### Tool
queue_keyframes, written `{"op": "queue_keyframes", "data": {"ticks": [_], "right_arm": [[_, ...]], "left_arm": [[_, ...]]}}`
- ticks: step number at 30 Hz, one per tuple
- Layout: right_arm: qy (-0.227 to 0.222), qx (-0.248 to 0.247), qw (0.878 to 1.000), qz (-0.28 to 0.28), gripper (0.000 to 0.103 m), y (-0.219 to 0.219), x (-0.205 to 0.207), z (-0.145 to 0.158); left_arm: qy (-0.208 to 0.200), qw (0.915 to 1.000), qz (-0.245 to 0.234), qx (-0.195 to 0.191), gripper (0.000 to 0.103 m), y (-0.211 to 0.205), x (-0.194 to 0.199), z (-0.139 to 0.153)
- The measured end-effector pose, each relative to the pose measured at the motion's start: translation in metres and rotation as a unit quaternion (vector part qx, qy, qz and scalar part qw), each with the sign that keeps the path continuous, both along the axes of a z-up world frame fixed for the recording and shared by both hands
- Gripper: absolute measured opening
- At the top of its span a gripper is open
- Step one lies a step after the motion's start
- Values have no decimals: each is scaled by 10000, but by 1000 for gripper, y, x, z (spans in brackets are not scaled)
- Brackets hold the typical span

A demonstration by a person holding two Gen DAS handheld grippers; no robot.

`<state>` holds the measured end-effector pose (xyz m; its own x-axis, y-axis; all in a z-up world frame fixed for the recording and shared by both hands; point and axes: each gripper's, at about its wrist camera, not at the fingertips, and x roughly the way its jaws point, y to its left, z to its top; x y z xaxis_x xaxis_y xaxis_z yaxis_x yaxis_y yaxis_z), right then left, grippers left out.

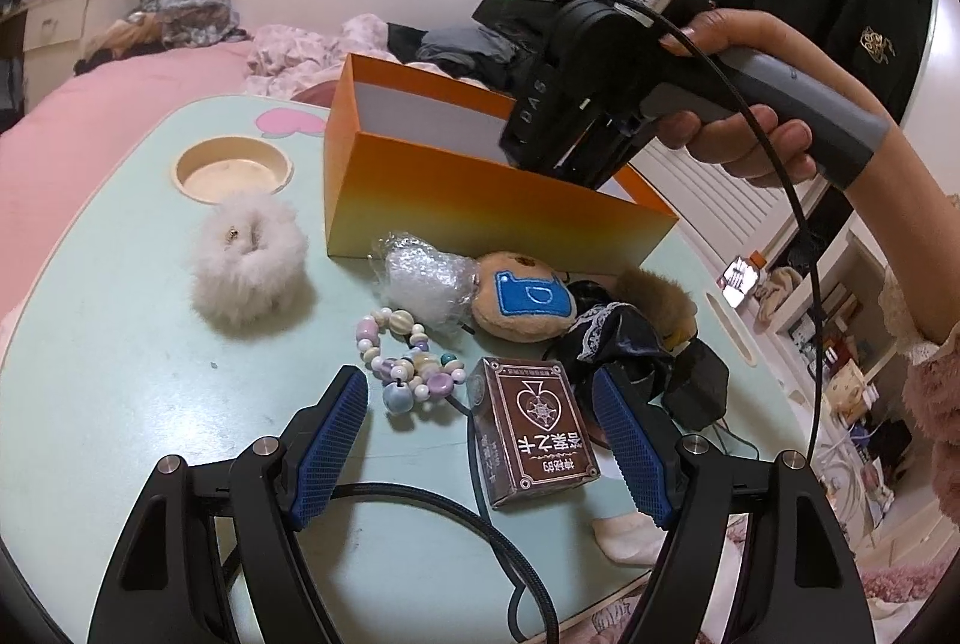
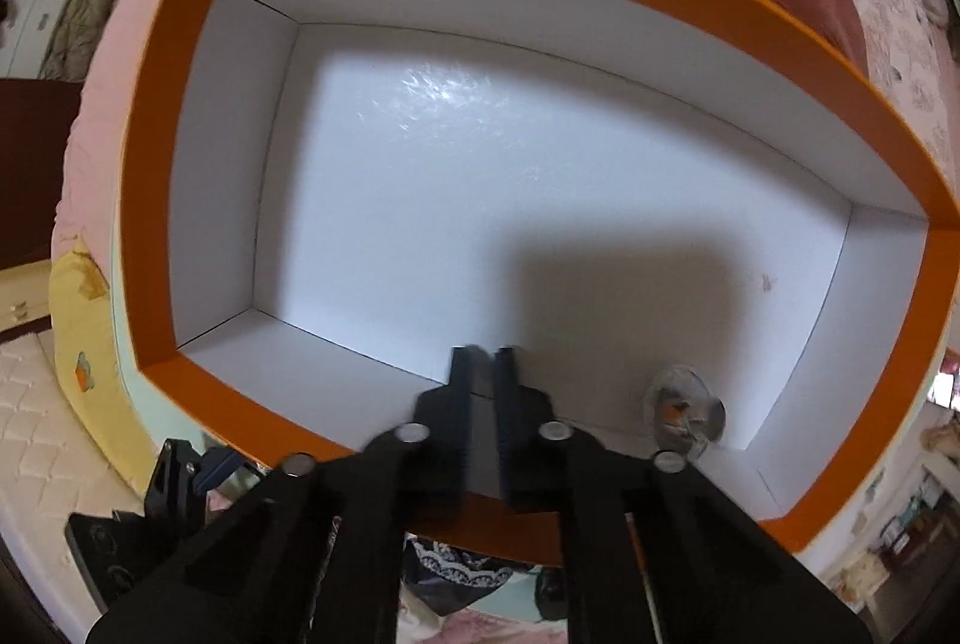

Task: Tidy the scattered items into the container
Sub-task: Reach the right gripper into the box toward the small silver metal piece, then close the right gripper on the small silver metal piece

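Observation:
An orange box (image 1: 480,218) with a white inside stands at the back of the pale green table (image 1: 120,374). My left gripper (image 1: 480,440) is open, low over the table, with a brown card box (image 1: 531,434) between its fingers and a bead bracelet (image 1: 402,368) just ahead. A white fluffy scrunchie (image 1: 249,260), a bubble-wrapped item (image 1: 420,278), a tan plush (image 1: 522,302) and black lace fabric (image 1: 624,338) lie nearby. My right gripper (image 2: 485,359) is over the box (image 2: 150,224), fingers nearly together and empty. A small clear item (image 2: 684,413) lies in the box's near corner.
A round recessed cup holder (image 1: 234,164) sits at the table's back left. A black cable (image 1: 456,524) runs across the table front. A pink bed (image 1: 120,92) with clothes lies behind. A hand holds the right gripper's body (image 1: 576,92) above the box.

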<state>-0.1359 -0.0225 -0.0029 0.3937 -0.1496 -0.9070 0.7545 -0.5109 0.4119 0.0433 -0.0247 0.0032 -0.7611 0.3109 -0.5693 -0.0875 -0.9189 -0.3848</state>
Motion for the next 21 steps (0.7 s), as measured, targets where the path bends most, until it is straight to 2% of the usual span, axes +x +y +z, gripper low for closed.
{"op": "queue_keyframes", "data": {"ticks": [2, 5, 7, 8, 12, 14, 17, 19, 21], "right_arm": [[214, -6, 9997, -115, 0, 2, -6, -1], [-48, -174, 9991, -392, 0, 8, -21, 3], [-313, -101, 9987, -380, 10, 12, -26, 7], [-406, -86, 9987, -298, 24, 14, -25, 10], [-328, 26, 9994, -86, 50, 14, -18, 19], [-285, 211, 9994, -37, 52, 6, -13, 15], [-266, 526, 9983, 27, 52, -1, -7, -6], [-59, 502, 9987, -72, 53, -4, -4, -8], [306, 465, 9984, -138, 47, -4, -3, -1]], "left_arm": [[-8, 10000, -12, -11, 77, 0, 0, 0], [-13, 10000, -1, -1, 77, -1, 0, 0], [-22, 10000, 3, 6, 77, -1, -1, 0], [-27, 10000, 3, 2, 77, 0, -1, 0], [-46, 10000, -18, -6, 77, 0, -1, -1], [-43, 10000, -28, -13, 77, 0, -1, -1], [-39, 10000, -19, 3, 77, -1, -1, -1], [-49, 10000, -2, 43, 77, -3, -1, -2], [-64, 10000, 21, 61, 77, -4, -2, -2]]}}
